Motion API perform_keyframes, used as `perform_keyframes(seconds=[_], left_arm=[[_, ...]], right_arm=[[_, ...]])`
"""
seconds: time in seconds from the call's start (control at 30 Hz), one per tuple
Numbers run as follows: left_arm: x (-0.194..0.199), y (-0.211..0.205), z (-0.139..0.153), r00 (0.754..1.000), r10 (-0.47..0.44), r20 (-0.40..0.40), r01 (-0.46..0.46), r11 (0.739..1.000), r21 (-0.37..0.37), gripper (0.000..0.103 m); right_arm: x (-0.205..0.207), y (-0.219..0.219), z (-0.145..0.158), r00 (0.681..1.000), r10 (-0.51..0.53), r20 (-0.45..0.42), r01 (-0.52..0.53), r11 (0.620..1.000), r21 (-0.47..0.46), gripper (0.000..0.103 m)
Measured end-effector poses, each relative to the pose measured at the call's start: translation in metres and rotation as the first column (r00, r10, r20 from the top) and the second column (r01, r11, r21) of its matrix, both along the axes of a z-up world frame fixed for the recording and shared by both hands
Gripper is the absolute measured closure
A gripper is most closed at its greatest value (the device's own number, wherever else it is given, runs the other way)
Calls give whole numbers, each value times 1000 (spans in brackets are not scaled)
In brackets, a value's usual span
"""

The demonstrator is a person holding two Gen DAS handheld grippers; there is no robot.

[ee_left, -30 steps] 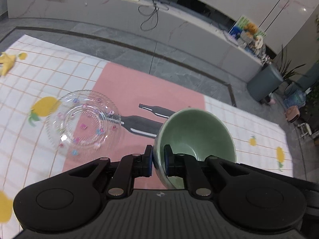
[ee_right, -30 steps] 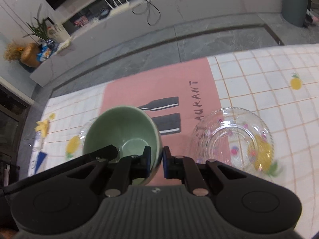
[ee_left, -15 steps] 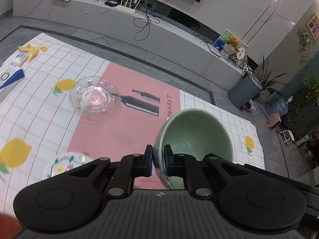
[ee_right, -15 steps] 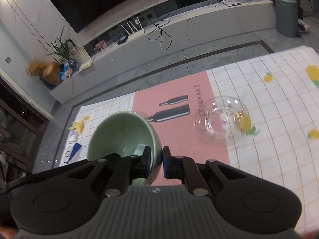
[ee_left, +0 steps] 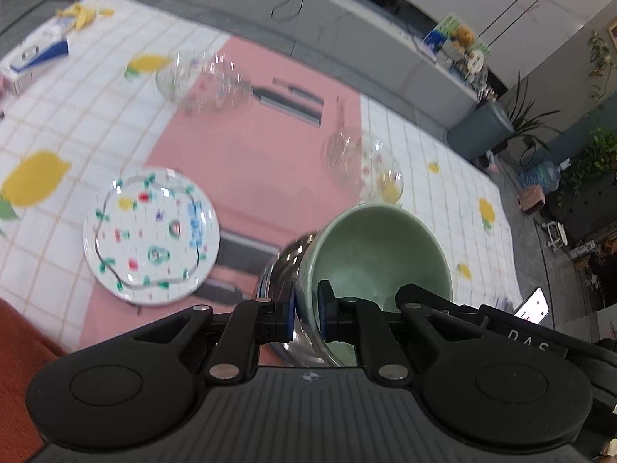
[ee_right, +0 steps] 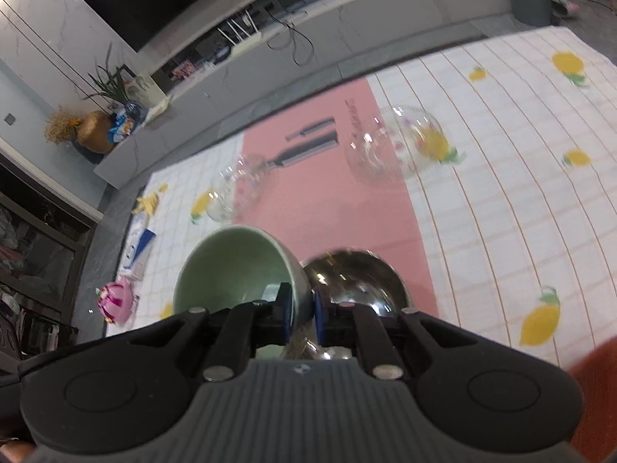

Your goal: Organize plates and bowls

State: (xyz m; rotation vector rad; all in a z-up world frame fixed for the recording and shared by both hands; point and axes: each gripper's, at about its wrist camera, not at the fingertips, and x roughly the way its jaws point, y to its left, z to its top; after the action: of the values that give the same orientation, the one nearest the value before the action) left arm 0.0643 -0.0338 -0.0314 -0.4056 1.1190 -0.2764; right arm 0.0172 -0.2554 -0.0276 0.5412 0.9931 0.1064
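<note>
A pale green bowl (ee_left: 378,254) hangs tilted above the tablecloth, held by two opposite sides of its rim. My left gripper (ee_left: 306,308) is shut on the rim's left side. My right gripper (ee_right: 300,312) is shut on the right side of the same green bowl (ee_right: 235,266). A shiny steel bowl (ee_right: 354,277) sits close under and beside it, also showing in the left wrist view as the steel bowl (ee_left: 283,270). A painted plate (ee_left: 150,235) lies to the left. Two clear glass bowls (ee_left: 204,77) (ee_left: 362,166) stand farther off, blurred.
The checked lemon-print cloth with a pink centre panel (ee_left: 246,162) covers the table. A banana peel (ee_left: 79,13) and a blue-and-white box (ee_left: 38,52) lie at its far left, with a pink toy (ee_right: 115,301) nearby. A phone (ee_left: 534,303) is at the right. Red fabric (ee_left: 19,332) borders the near edge.
Both grippers have drawn back toward the near edge with the green bowl. The glass bowls now look farther away, and the painted plate and steel bowl have come into view.
</note>
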Motion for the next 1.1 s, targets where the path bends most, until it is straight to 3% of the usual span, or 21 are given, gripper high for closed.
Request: perform_keyframes(seconds=[0.23, 0.53, 0.83, 1.1], left_arm=[[2, -12, -20, 998, -20, -55, 21, 1000, 21, 91], [8, -28, -32, 993, -67, -93, 71, 996, 46, 90], [16, -38, -35, 991, -91, -103, 103, 987, 123, 90], [20, -41, -28, 992, -103, -72, 115, 976, 184, 93]], right_arm=[[3, -7, -31, 997, -20, -69, 19, 1000, -14, 94], [8, -21, -46, 994, -40, -99, 39, 999, -10, 95], [18, -21, -65, 990, -31, -138, 31, 1000, -4, 97], [22, -13, -63, 993, -18, -115, 5, 994, -105, 92]])
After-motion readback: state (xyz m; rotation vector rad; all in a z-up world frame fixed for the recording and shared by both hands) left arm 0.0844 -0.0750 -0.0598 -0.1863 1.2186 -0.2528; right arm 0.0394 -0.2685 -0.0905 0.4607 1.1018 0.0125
